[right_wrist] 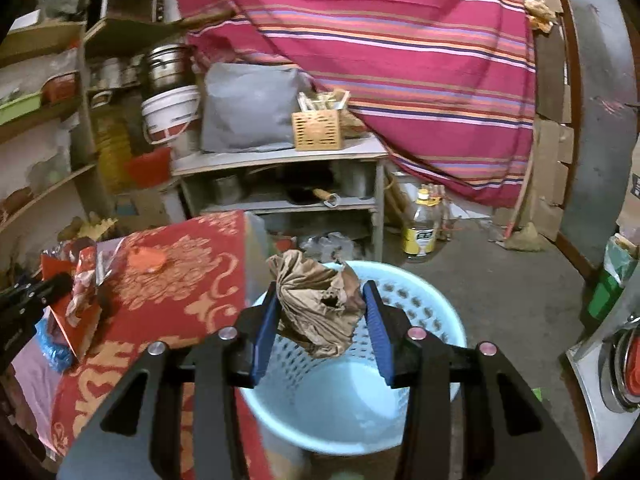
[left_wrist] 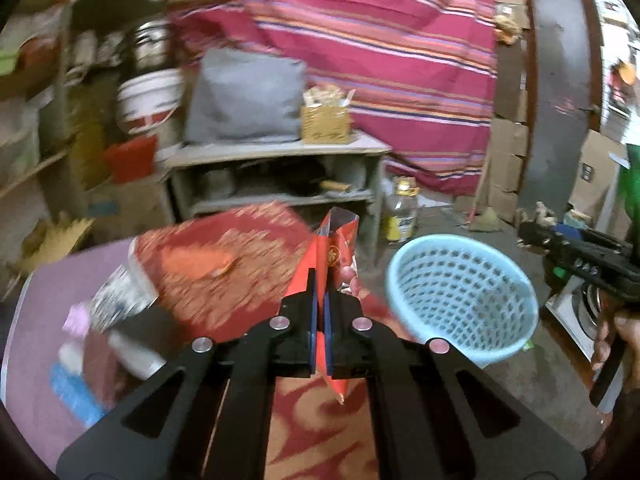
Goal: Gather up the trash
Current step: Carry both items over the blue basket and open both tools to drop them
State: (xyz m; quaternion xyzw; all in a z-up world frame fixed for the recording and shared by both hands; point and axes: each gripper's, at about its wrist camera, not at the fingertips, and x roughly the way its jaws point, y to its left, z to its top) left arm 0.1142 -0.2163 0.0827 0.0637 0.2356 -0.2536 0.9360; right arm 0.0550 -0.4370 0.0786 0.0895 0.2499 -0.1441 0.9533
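My left gripper [left_wrist: 319, 280] is shut on a red snack wrapper [left_wrist: 338, 248] and holds it above the red patterned cloth [left_wrist: 224, 272], left of the light blue perforated basket [left_wrist: 460, 296]. My right gripper [right_wrist: 320, 292] holds a crumpled brown paper ball [right_wrist: 316, 300] between its blue pads, right over the blue basket [right_wrist: 352, 400], which looks bare inside. The left gripper with its wrapper shows at the left of the right wrist view [right_wrist: 60, 288]. The right gripper shows at the right edge of the left wrist view [left_wrist: 580, 256].
More wrappers and a white bottle [left_wrist: 132, 352] lie on the cloth at left. A grey shelf unit [right_wrist: 280, 184] with a wooden box [right_wrist: 318, 130] stands behind. A clear jug [right_wrist: 422, 228] stands on the concrete floor. A striped red sheet [right_wrist: 400, 60] hangs behind.
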